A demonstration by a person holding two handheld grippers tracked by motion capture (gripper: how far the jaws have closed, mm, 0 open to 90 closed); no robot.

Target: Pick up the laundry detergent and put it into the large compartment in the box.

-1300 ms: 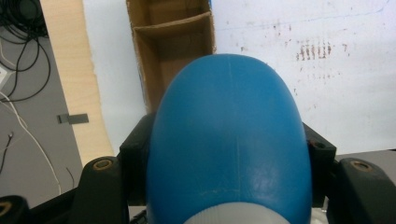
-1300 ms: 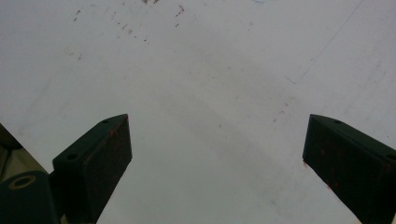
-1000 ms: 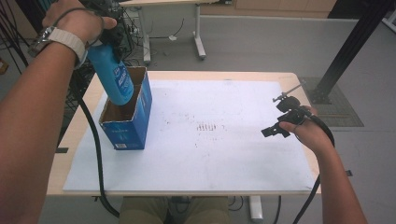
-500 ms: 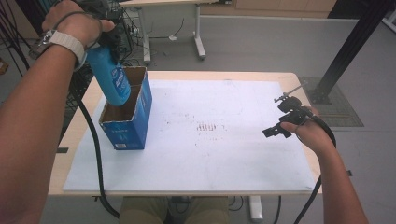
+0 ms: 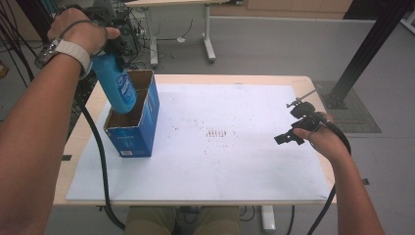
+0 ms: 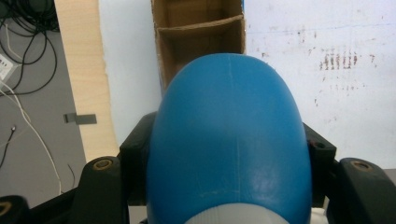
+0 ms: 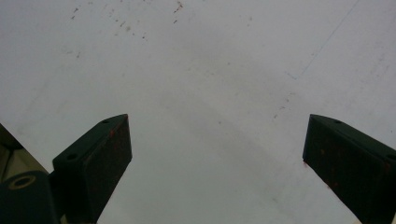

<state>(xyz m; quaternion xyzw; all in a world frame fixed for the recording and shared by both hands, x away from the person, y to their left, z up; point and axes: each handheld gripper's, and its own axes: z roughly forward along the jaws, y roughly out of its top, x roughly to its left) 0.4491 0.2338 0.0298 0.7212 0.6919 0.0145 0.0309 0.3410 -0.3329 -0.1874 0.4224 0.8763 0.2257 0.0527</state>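
The blue bottle sits slightly deeper in the open top of the blue cardboard box than a second ago, its lower end now below the rim while the upper part tilts toward the upper left of the high view. By my reading the insertion is under way but not finished (the bottle has not been let go). The left tongs are clamped on the bottle near its top, in the upper left of the frame; in the left gripper view the black jaws press on either side of the blue body, and the box's cardboard divider shows beyond it at top centre. The right tongs hover at the right of the frame over the white sheet on the desk, jaws well apart and holding nothing, much where they were. Count: one bottle, one box, two tongs, one sheet.
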